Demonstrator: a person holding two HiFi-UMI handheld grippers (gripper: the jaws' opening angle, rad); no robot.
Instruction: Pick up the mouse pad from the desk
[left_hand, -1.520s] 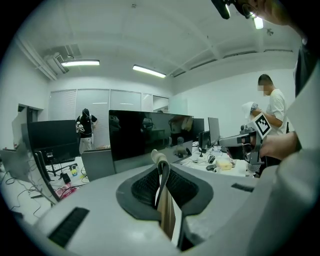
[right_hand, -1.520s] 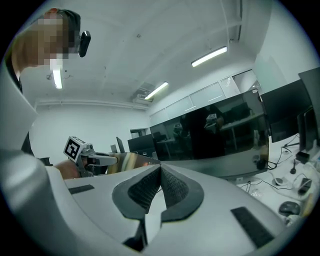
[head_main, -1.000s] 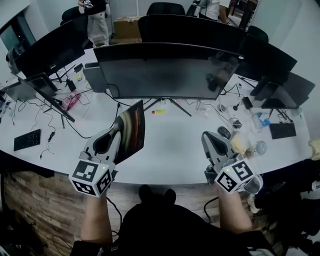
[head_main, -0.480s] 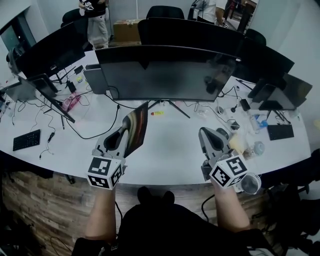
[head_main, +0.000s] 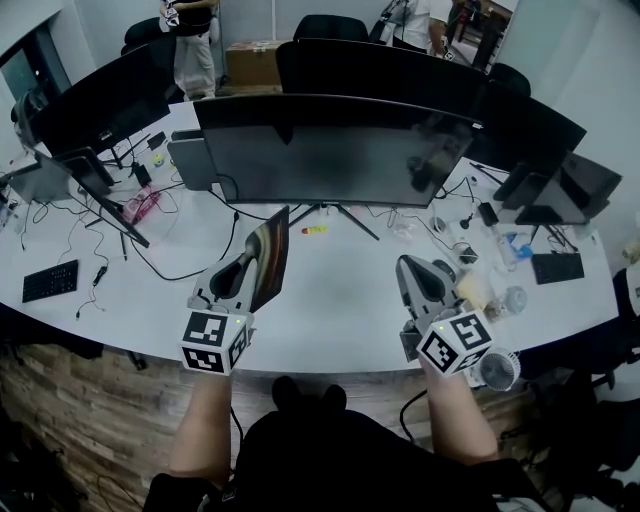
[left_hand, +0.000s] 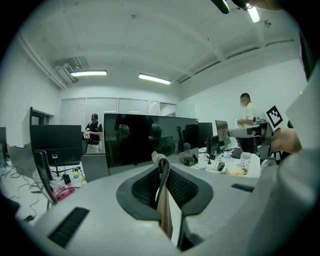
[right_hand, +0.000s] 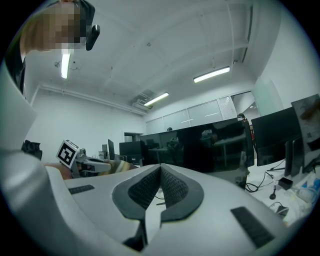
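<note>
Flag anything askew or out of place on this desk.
The mouse pad stands up on edge, pinched in the left gripper, instead of lying flat on the desk. Nothing else looks odd.

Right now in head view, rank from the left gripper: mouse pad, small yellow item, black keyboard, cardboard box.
1. mouse pad, clamped by the left gripper.
2. small yellow item, ahead, by the monitor stand.
3. black keyboard, far left.
4. cardboard box, far back.

Colours on your white desk (head_main: 340, 310)
Your mouse pad (head_main: 272, 250) shows swirls of brown, tan and black; your grey left gripper (head_main: 246, 262) carries a black-and-white marker cube (head_main: 213, 342).
</note>
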